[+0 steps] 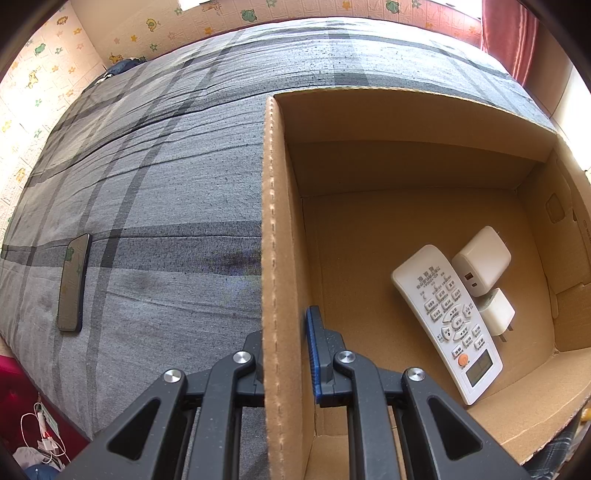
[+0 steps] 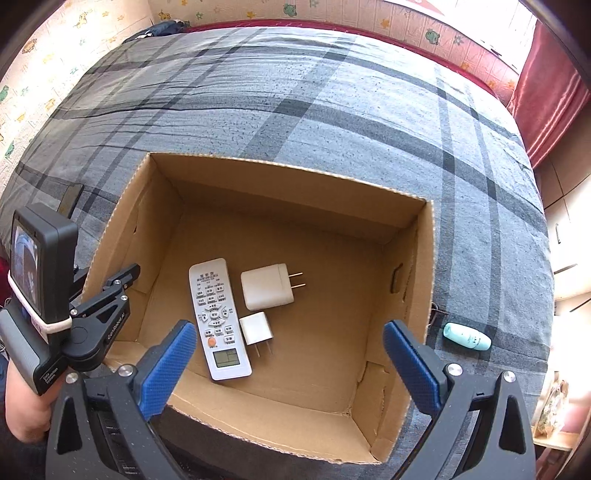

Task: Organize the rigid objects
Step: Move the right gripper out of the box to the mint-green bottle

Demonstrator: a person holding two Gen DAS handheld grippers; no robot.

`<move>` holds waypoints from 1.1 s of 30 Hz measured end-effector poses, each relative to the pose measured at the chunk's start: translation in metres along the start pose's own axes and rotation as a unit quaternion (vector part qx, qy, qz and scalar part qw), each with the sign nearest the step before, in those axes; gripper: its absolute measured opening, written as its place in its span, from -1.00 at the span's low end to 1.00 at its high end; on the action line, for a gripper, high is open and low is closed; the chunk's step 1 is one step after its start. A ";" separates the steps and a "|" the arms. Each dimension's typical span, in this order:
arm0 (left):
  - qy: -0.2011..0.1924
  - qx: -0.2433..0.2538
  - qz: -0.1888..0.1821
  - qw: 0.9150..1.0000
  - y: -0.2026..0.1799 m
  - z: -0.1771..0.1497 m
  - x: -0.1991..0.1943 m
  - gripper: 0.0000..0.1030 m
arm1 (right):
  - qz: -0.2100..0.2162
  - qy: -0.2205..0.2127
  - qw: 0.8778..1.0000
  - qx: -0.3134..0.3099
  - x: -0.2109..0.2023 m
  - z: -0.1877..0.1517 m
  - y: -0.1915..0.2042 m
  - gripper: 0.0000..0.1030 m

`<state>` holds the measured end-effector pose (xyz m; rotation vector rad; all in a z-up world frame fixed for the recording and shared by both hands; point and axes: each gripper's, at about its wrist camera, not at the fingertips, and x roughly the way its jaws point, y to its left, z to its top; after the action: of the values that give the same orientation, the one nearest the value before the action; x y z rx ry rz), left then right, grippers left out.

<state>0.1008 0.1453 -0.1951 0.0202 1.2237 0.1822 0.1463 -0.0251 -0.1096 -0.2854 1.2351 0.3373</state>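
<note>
An open cardboard box [image 2: 424, 266] sits on a grey plaid bed. Inside lie a white remote [image 2: 218, 317], a large white charger [image 2: 266, 286] and a small white charger [image 2: 256, 328]; they also show in the left wrist view as the remote [image 1: 447, 317], the large charger [image 1: 482, 260] and the small charger [image 1: 496, 312]. My left gripper [image 1: 286, 354] is shut on the box's left wall [image 1: 275, 258]; it also appears in the right wrist view [image 2: 110, 291]. My right gripper [image 2: 290, 365] is open and empty above the box's near side. A dark phone [image 1: 73, 282] lies on the bed left of the box. A small teal bottle [image 2: 467, 336] lies right of the box.
The bed [image 2: 332, 110] reaches back to a wall with cartoon stickers [image 2: 369, 22]. A red curtain [image 2: 546, 99] hangs at the right. Dark clothing [image 1: 123, 66] lies at the bed's far corner. Cables and a charger [image 1: 44, 435] lie on the floor at the lower left.
</note>
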 end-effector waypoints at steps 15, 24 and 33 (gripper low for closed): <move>0.000 0.000 0.000 1.000 0.000 0.000 0.000 -0.72 | -0.023 -0.031 0.998 0.049 -0.047 0.005 -0.055 0.99; 0.000 0.000 0.000 1.000 0.000 0.000 0.000 -0.72 | -0.039 -0.029 0.994 0.098 -0.048 0.001 -0.111 0.99; 0.001 0.000 0.000 1.000 0.000 -0.001 0.000 -0.72 | -0.056 -0.001 0.985 0.164 -0.016 -0.014 -0.181 0.99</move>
<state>0.1001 0.1452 -0.1952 0.0205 1.2248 0.1820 0.2020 -0.1974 -0.0933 -0.0696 1.2459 0.0338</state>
